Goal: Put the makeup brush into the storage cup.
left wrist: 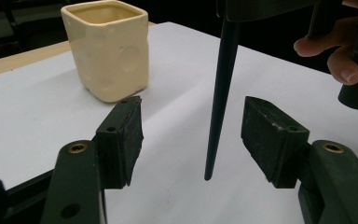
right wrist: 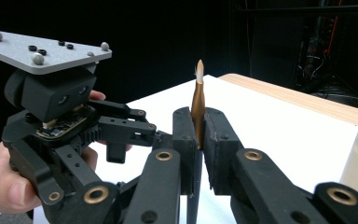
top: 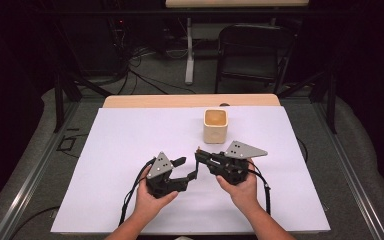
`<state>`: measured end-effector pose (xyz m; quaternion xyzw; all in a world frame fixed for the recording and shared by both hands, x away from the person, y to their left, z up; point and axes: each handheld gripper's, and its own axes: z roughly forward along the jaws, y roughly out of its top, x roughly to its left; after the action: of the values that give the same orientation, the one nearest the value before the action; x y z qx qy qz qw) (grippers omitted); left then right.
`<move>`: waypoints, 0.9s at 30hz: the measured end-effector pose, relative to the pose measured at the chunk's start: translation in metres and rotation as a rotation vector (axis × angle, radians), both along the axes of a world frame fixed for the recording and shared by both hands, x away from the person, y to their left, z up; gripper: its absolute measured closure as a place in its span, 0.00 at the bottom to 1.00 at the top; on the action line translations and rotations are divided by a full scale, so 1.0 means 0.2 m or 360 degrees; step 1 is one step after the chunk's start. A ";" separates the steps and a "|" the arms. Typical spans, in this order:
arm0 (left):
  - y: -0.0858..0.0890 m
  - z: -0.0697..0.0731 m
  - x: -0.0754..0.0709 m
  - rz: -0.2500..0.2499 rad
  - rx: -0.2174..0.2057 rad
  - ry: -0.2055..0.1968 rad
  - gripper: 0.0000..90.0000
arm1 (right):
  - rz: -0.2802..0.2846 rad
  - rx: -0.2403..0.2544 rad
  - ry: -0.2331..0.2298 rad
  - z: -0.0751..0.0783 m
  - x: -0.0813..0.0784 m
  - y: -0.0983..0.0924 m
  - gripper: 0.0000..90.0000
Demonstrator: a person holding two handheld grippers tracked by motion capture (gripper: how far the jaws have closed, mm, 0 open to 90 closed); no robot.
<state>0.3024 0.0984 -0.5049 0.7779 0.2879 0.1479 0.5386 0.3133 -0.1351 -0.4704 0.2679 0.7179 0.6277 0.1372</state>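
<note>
A paintbrush (right wrist: 198, 105) with a copper ferrule stands upright, bristle tip up, with my right gripper (right wrist: 199, 133) shut on it just below the ferrule. Its thin black handle (left wrist: 220, 93) hangs down between the pads of my left gripper (left wrist: 193, 135), which is open, and neither pad touches it. In the high view the two grippers meet at the middle of the table, the left gripper (top: 184, 171) beside the right gripper (top: 200, 159), each in a hand. A cream square cup (top: 215, 125) stands upright just behind them, also seen in the left gripper view (left wrist: 107, 51).
A white sheet (top: 130, 145) covers the table, with a wooden edge (top: 190, 101) at the far side. Beyond the table stand a black chair (top: 252, 50) and cables on the floor. The fingers of the hand holding the right gripper (left wrist: 340, 56) are close on the left gripper view's upper right.
</note>
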 end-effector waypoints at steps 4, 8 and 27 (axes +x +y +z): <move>0.00 0.00 0.00 0.0004 0.0001 -0.0003 0.42 | -0.0007 -0.0013 -0.0005 0.00 0.00 0.00 0.93; 0.02 0.00 0.00 0.0040 0.0006 -0.0010 0.42 | -0.0007 -0.0013 -0.0005 0.00 0.00 0.00 0.93; 0.12 0.00 0.02 0.0127 0.0017 -0.0012 0.39 | -0.0122 -0.0058 -0.0017 0.01 0.04 -0.10 0.93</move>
<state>0.3062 0.1233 -0.5054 0.7682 0.3158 0.1739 0.5291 0.3210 -0.1544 -0.4688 0.2892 0.7176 0.6104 0.1698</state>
